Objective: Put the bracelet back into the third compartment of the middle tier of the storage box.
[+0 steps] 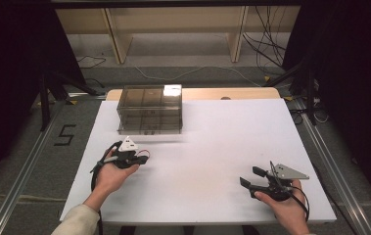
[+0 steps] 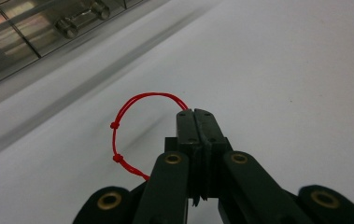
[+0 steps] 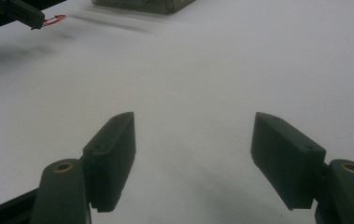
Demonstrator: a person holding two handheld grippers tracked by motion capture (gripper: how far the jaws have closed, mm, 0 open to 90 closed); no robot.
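High view first: the left gripper (image 1: pixel 141 158) hovers over the white table (image 1: pixel 212 147) just in front of the smoked drawer box (image 1: pixel 150 110), a red cord loop (image 1: pixel 144 152) pinched at its tip, while the right gripper (image 1: pixel 251 177) rests well apart near the front edge with nothing in it. Left gripper view: the jaws are clamped together on the red cord loop, which arcs out to one side of the tips with two knots, so only a thin strand is nipped and I judge it could slide free if jerked or snagged on the drawer handle (image 2: pixel 81 19). Right gripper view: its jaws stand wide apart over bare table, the loop far off at the other gripper's tip.
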